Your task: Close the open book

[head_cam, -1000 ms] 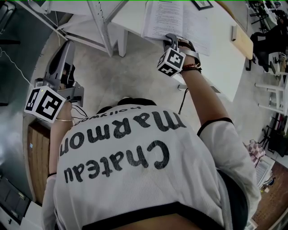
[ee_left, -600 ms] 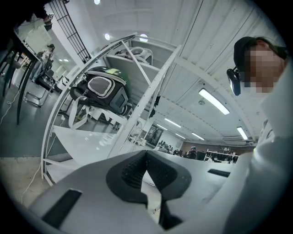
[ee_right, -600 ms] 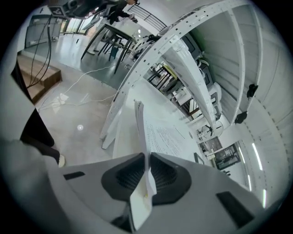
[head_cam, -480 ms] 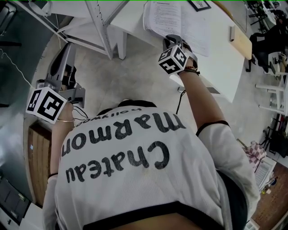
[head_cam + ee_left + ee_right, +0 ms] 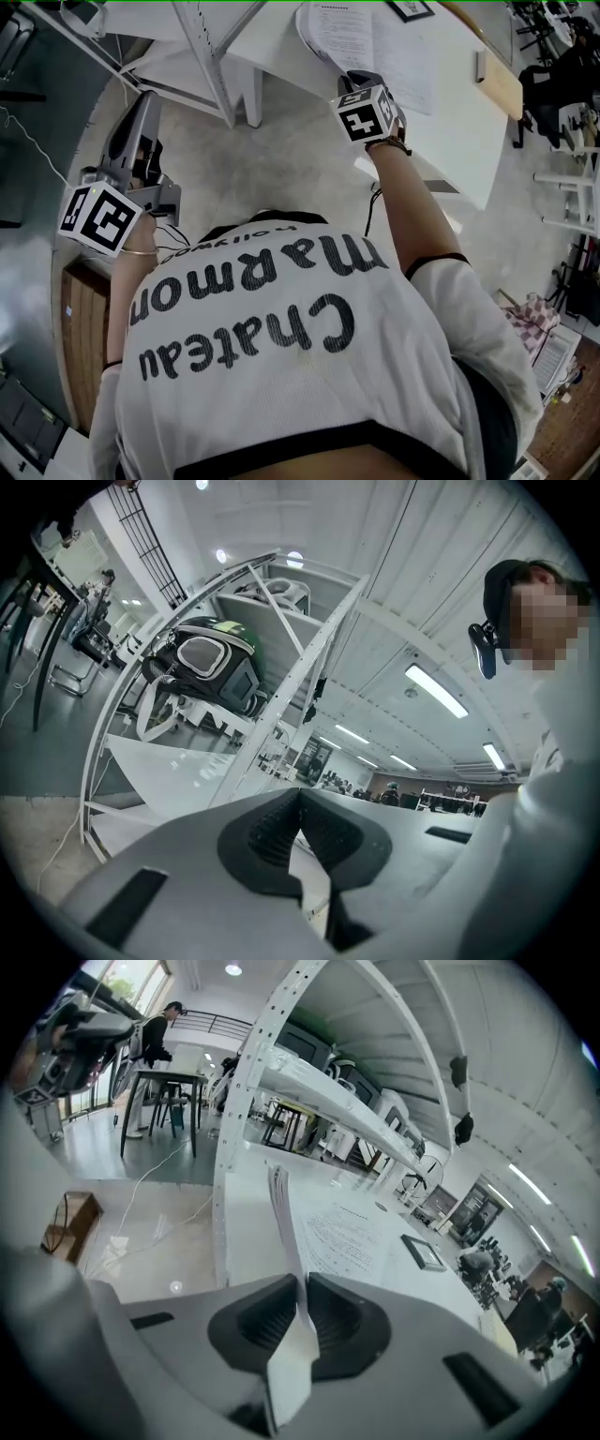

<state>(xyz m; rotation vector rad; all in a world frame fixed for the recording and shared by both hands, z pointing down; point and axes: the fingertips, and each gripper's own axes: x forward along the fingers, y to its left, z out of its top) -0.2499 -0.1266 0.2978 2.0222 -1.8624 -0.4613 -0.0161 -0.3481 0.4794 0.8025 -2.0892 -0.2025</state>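
Observation:
The open book [image 5: 375, 42] lies with printed pages up at the near edge of the white table [image 5: 450, 131]. My right gripper [image 5: 354, 82] is at the book's near left corner. In the right gripper view its jaws [image 5: 302, 1283] have just been closing and are shut on the book's left page [image 5: 281, 1213], which stands up edge-on between the pads. The right-hand page [image 5: 352, 1237] lies flat beyond. My left gripper [image 5: 142, 101] is held out over the floor at the left, far from the book. Its pads [image 5: 281, 822] meet with nothing between them.
A white metal shelf frame [image 5: 211, 52] stands left of the table, and its perforated upright [image 5: 246, 1101] rises close to the book. A small black-framed item [image 5: 424, 1252] and a wooden board [image 5: 506, 84] lie on the table. A wooden box [image 5: 80, 323] sits on the floor at left.
The right gripper has rolled, its marker cube turning, and has risen slightly at the book's corner with the left page lifted between its jaws. The left gripper has stayed put.

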